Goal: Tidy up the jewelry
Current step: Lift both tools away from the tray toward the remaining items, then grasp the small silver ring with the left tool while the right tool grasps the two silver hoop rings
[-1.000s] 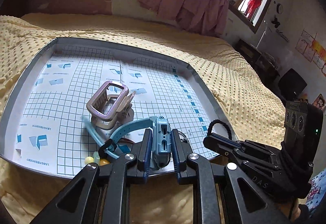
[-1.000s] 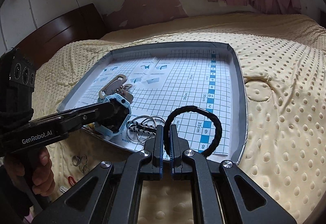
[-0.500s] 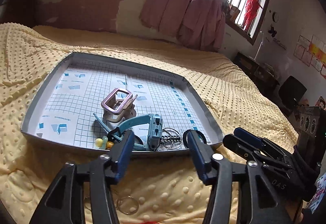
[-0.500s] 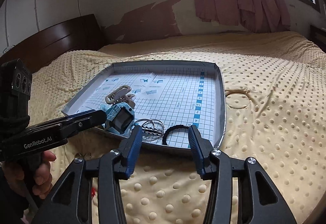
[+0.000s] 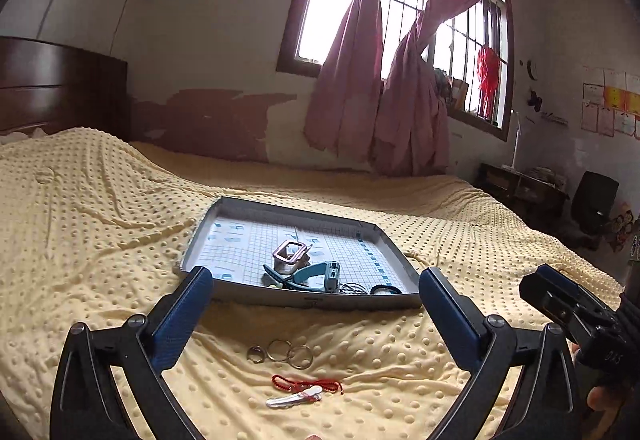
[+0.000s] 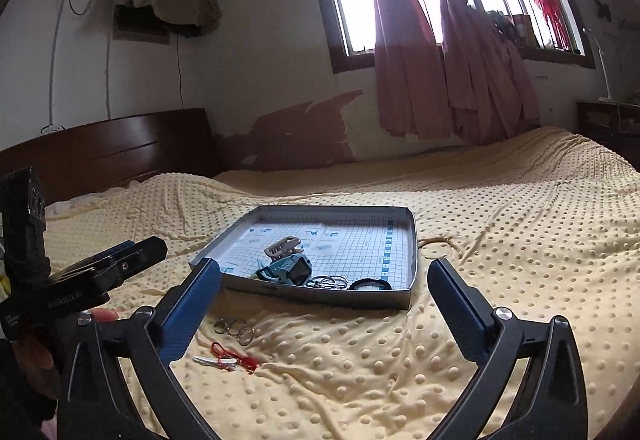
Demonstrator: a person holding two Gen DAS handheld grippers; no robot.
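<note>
The grey tray (image 5: 304, 300) lies on the yellow bedspread and holds a pink hair claw (image 5: 289, 254), a blue watch (image 5: 320, 274), metal rings (image 5: 354, 288) and a black hair tie (image 5: 385, 290). My left gripper (image 5: 316, 274) hangs well back from the tray, its jaws opening wide with nothing between them. My right gripper (image 6: 325, 264) is likewise drawn back, jaws opening and empty. In the right wrist view the tray (image 6: 320, 296) shows the watch (image 6: 292, 270) and hair tie (image 6: 370, 285) near its front wall.
On the bedspread in front of the tray lie linked loose rings (image 5: 286, 352), a red bead string (image 5: 308, 384) and a silver clip (image 5: 294, 400). A dark headboard (image 6: 100, 148) stands to the left. Pink curtains (image 5: 380, 100) hang behind the bed.
Both grippers let go, the left of the blue watch and the right of the black hair tie, which now lie in the tray. Both pulled back and up with jaws spreading wide.
</note>
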